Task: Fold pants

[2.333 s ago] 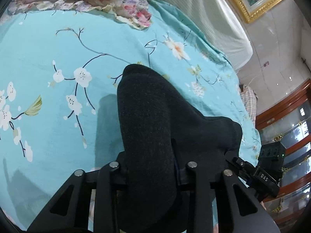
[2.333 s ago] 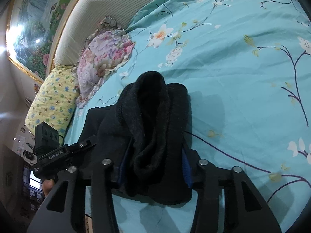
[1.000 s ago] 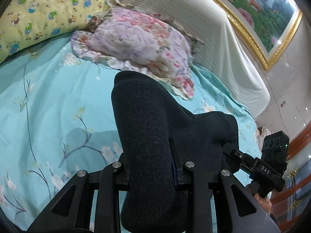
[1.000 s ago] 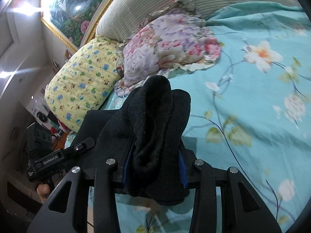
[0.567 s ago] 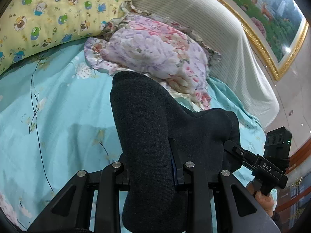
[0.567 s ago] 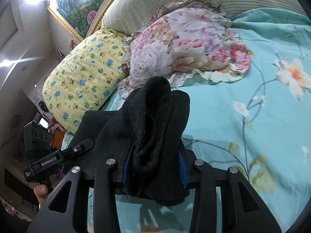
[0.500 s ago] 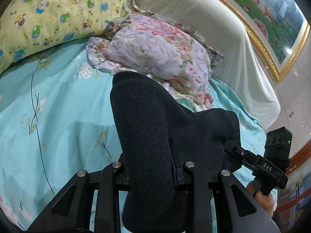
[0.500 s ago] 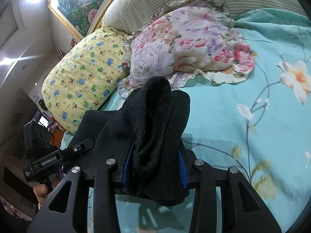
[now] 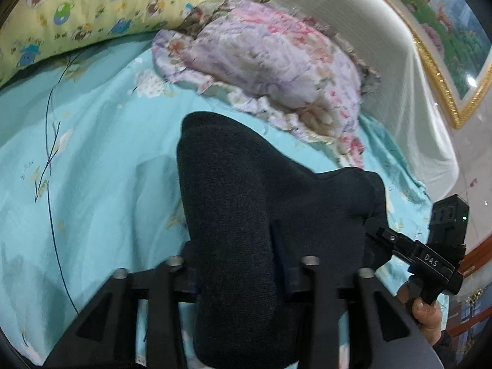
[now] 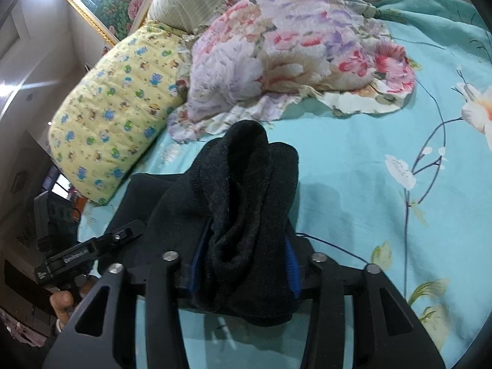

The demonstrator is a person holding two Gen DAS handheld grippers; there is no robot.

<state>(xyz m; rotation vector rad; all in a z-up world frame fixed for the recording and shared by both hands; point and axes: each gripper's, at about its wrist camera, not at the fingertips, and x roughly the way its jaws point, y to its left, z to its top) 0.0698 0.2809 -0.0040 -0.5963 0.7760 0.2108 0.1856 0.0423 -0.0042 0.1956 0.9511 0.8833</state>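
Folded dark pants bunch between the jaws of both grippers above the turquoise floral bed sheet — left gripper and right gripper each opening, cloth still between the pads. Beyond lie a floral pillow and a yellow cartoon-print pillow.

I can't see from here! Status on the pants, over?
Both jaws opening, left hand-held gripper and right hand-held gripper, dark pants bunched between each. Pants low over the bed. Floral pillow ahead, not touching. Over.
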